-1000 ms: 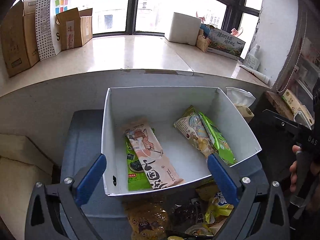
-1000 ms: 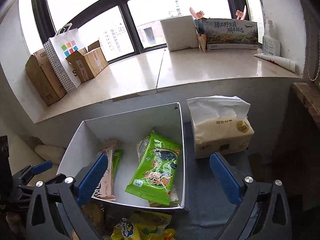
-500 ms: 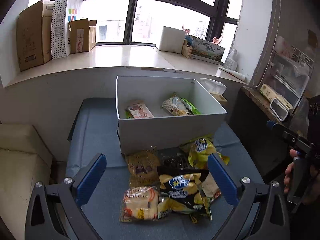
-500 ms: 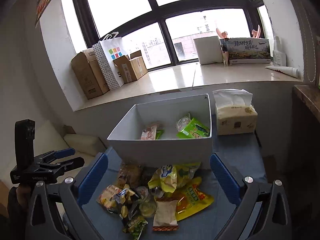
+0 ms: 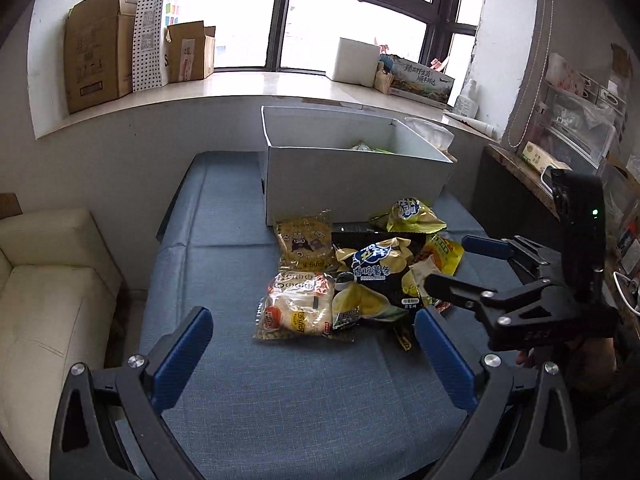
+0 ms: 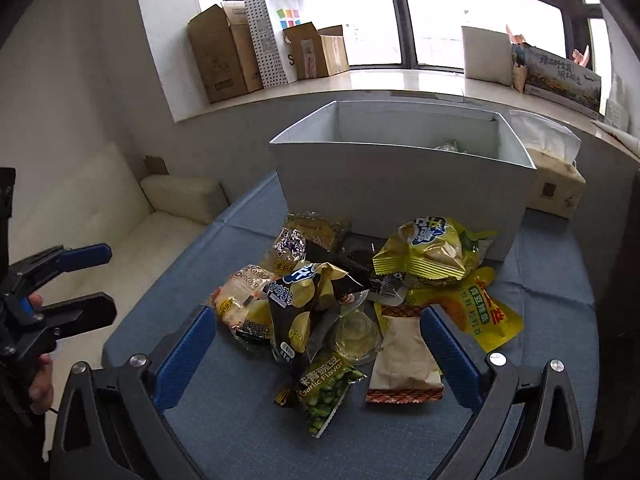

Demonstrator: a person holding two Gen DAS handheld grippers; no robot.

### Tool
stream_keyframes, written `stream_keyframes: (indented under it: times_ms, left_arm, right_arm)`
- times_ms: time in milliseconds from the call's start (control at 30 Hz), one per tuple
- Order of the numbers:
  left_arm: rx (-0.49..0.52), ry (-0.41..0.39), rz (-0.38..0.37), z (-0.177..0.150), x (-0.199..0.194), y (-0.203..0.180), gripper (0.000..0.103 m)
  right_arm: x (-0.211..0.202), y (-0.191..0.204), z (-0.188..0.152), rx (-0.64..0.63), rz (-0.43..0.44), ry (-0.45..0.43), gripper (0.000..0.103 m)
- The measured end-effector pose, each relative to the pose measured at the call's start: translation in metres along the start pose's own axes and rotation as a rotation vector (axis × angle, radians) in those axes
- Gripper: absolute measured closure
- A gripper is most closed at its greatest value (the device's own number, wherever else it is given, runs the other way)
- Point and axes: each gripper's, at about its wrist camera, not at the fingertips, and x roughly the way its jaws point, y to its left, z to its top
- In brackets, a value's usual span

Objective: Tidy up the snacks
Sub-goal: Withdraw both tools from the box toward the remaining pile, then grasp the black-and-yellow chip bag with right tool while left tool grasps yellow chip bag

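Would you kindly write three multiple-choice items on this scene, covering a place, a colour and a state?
1. Where is the snack pile relative to the white box?
A. Inside it
B. In front of it, on the blue cloth
C. On the windowsill

2. What colour is the garlic pea bag?
A. Green
B. Red
C. Purple

3. What state is the right tool in?
A. Shut on a bag
B. Open, holding nothing
C. Shut and empty

Answers:
1 B, the packets lie on the cloth against the box's near wall.
2 A, its printed face is green.
3 B, its blue fingers stand wide apart on either side of the pile, gripping nothing.
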Motion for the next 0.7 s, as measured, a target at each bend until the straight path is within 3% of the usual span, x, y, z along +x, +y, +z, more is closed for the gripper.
stream_keyframes:
  times_ms: [200,400,567,633,667,700]
  left_arm:
    - [-0.040,0.025,0.002,-0.008,0.004,0.013,0.000]
    - [-0.068,0.040,0.001,-0.012,0.009,0.019,0.000]
    - [-0.060,0.058,0.016,-0.016,0.015,0.017,0.000]
    - [-0.056,0.063,0.021,-0.016,0.017,0.016,0.000]
    - [-0.055,0.065,0.023,-0.017,0.017,0.015,0.000]
    - [-0.055,0.067,0.022,-0.017,0.018,0.016,0.000]
  right_arm:
    - [0.049,0.000,0.005,-0.044,-0.036,0.069,0.000]
    - [0.067,0.002,0.008,-0.066,-0.087,0.098,0.000]
    - [0.078,0.005,0.006,-0.068,-0.041,0.129,0.000]
    - [0.079,0.006,0.006,-0.069,-0.062,0.129,0.022]
    - [0.080,0.005,0.006,-0.072,-0.070,0.133,0.040]
    - [0.077,0.005,0.008,-0.069,-0.063,0.117,0.052]
